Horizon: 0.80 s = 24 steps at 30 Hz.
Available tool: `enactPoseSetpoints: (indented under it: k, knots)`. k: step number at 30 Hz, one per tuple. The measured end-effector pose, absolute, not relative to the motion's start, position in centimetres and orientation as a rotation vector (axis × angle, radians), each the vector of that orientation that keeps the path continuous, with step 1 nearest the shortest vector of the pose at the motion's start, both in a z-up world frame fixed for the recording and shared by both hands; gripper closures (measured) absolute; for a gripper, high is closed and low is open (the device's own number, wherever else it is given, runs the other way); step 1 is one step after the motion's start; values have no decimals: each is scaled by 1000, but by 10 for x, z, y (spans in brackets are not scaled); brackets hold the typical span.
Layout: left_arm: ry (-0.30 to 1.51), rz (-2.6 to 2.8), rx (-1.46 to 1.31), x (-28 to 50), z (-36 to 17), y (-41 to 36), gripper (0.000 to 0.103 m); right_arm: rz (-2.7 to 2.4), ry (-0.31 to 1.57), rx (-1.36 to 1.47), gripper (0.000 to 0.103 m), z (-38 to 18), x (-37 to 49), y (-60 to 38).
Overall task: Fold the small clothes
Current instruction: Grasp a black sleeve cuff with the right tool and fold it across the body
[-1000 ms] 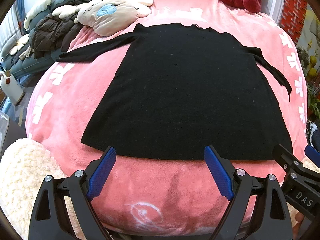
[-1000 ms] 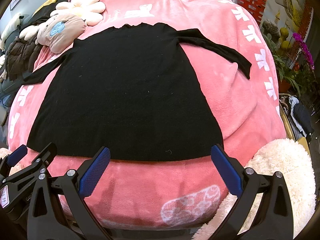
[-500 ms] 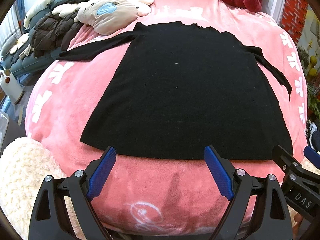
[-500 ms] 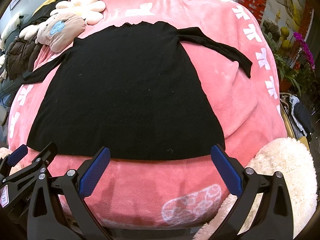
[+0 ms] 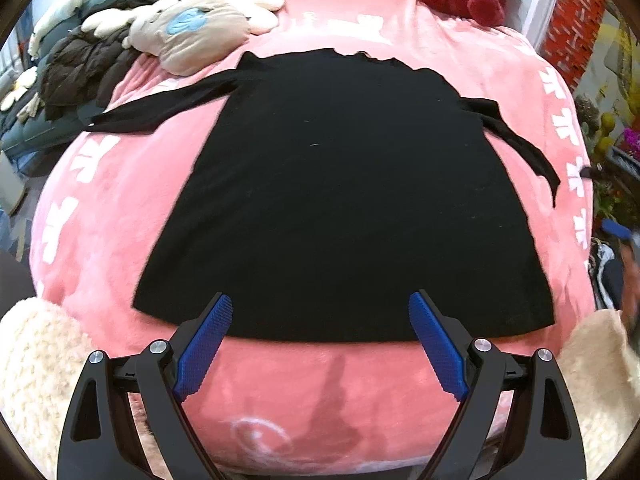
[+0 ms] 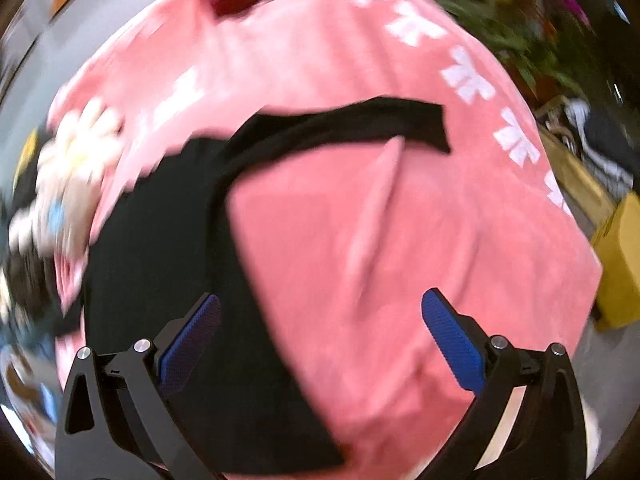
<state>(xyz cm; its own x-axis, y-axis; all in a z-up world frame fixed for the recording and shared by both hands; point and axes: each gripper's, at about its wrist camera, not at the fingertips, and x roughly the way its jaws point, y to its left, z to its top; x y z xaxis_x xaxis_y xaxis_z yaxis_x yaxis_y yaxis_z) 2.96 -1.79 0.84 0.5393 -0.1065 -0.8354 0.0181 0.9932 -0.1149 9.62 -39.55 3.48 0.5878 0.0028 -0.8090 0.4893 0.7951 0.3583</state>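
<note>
Both grippers are spread wide and hold nothing. Left gripper (image 5: 320, 344) hovers at the hem of the dress (image 5: 344, 200), flat on the blanket (image 5: 100, 208). Right gripper (image 6: 320, 340) faces the right sleeve (image 6: 360, 124); folding looks unstarted, next pinch that sleeve.

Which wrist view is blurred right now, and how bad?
Right wrist view: heavy motion smear across the pink blanket and black top, with only the right hand-held gripper sharp. Left wrist view: crisp centre with fisheye bending, slight blur at the far right edge.
</note>
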Motion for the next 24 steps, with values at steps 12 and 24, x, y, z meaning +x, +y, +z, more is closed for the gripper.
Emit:
enactPoseSetpoints:
  k: [12,24]
  knots:
    - [1038,-173,-4,84,15,-80,15,-406,849,1017,30,-61,207,-564]
    - [1116,-200,23,116,-3,-110,15,-427,759,1356,49,-129,242,-607]
